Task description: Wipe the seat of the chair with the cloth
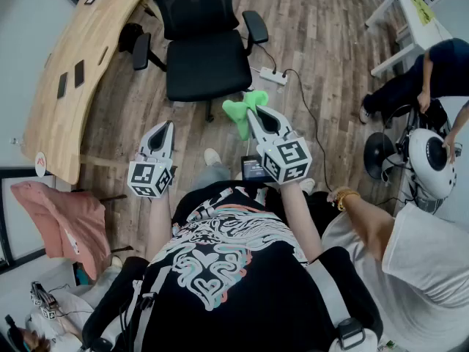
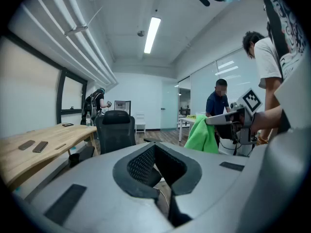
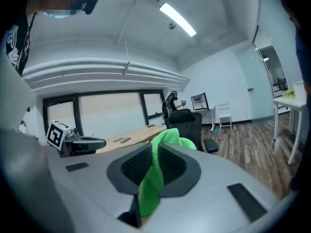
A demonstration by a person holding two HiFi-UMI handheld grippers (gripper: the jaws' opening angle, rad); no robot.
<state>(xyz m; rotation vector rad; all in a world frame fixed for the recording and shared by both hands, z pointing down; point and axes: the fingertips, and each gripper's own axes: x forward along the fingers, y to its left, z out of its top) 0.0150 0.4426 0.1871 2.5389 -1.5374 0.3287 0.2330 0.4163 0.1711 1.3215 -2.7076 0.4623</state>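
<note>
Head view
- Chair (image 1: 207, 64): black office chair with a mesh back, a flat padded seat and two curved armrests. It stands on wood-plank floor (image 1: 322, 35). The seat is bare.
- Cloth (image 1: 240, 112): bright green, soft and crumpled. It hangs just in front of the chair, off the seat, pinched in my right gripper (image 1: 254, 114).
- My left gripper (image 1: 167, 128): grey shell tapering to a point, jaws drawn together with nothing in them. It is near the chair's front left corner and well apart from the cloth.
- Desk (image 1: 66, 79): curved top of pale wood, to the left of the chair.
- Power strip (image 1: 272, 75): white, on the floor just right of the chair.

Left gripper view
- My left gripper (image 2: 154, 149): the dark, mesh-textured pads meet at the tip, clenched on nothing.
- The chair (image 2: 115, 132) stands ahead, with its back facing me.
- The cloth (image 2: 201, 135) droops in folds to the right of the chair.

Right gripper view
- My right gripper (image 3: 154, 152): the pads are clamped on the cloth (image 3: 151, 183), a fuzzy green band running up between them and bunching over the tip.
- The chair (image 3: 187, 123) is beyond the cloth.
</note>
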